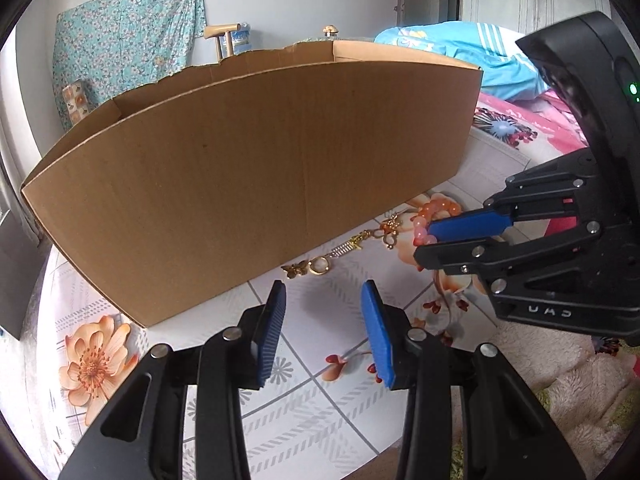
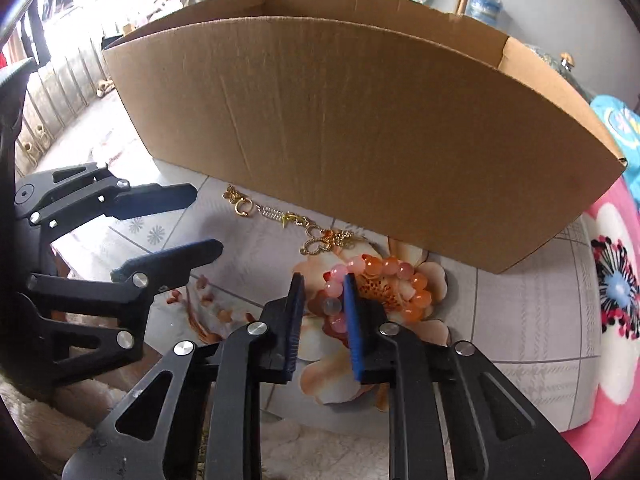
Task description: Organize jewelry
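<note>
A bracelet of orange and pink beads [image 2: 404,284] lies on the flowered cloth in front of a big open cardboard box [image 2: 360,132]. My right gripper [image 2: 323,278] stands narrow around the bracelet's pink side. Its right pad touches the beads and a small gap shows at the left pad. In the left wrist view the right gripper [image 1: 423,240] reaches the bracelet [image 1: 438,206] from the right. A gold chain with charms and a ring [image 1: 340,250] [image 2: 280,216] lies along the foot of the box [image 1: 260,176]. My left gripper [image 1: 323,292] [image 2: 209,219] hovers open near the chain with nothing in it.
The box wall stands tall right behind the jewelry. A pink flowered blanket [image 2: 616,280] lies to the right. A fluffy cream rug [image 1: 560,380] borders the near edge of the cloth. Blue bedding [image 1: 460,52] is piled behind the box.
</note>
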Action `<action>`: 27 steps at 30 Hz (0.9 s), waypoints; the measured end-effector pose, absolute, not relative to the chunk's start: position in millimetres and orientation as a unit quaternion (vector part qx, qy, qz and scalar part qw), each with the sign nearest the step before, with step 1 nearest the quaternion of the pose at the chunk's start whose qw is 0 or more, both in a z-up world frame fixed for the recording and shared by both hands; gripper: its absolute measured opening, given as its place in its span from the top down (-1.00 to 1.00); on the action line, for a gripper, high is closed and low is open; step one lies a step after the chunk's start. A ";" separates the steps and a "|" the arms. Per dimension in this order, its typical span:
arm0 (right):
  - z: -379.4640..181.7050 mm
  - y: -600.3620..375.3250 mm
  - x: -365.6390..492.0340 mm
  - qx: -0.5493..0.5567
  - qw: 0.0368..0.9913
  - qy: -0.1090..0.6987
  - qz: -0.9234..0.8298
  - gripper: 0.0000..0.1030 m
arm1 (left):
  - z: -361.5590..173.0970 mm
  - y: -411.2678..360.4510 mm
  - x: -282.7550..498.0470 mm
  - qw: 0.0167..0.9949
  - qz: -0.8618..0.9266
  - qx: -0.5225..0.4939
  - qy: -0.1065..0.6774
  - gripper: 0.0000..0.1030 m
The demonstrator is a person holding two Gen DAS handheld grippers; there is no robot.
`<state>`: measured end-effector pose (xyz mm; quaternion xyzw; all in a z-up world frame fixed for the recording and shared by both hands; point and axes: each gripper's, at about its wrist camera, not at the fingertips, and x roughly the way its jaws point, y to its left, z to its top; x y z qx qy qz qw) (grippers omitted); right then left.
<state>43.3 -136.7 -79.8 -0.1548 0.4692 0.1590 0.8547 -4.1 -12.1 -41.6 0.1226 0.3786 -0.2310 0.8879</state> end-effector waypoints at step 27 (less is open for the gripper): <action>-39.7 -213.8 40.7 -0.092 0.909 0.396 0.087 0.77 | -37.6 -12.9 4.4 0.890 -0.197 0.121 0.392 0.26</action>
